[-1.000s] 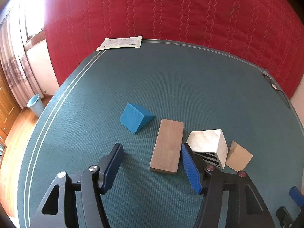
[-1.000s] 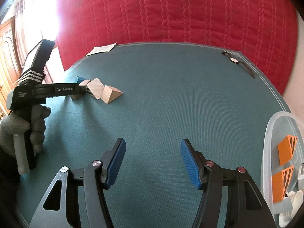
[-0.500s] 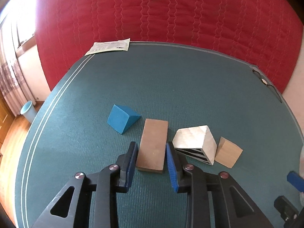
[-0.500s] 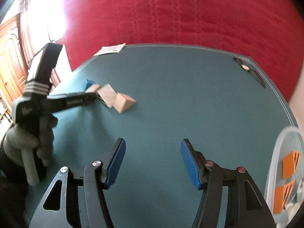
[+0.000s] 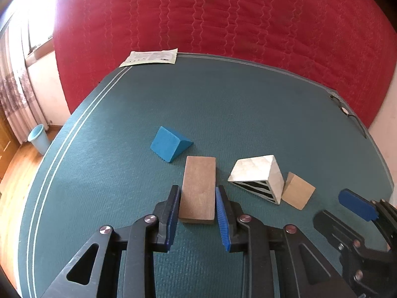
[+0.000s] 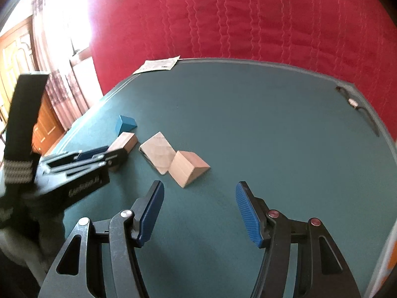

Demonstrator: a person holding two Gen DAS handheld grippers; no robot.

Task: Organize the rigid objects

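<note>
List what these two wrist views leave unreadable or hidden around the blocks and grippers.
- Paper sheet, left wrist view: print too small to read.
- Flat wooden block, left wrist view: its sides hidden behind the left gripper pads.
- Clear container, right wrist view: cut off by the right edge; contents unclear.
- Gloved hand, right wrist view: blurred, partly cropped.
- Dark object on the far table edge: too small to identify.

Three wedges (image 5: pixel 171 146), one flat block (image 5: pixel 198 186), one paper sheet (image 5: pixel 151 57)
</note>
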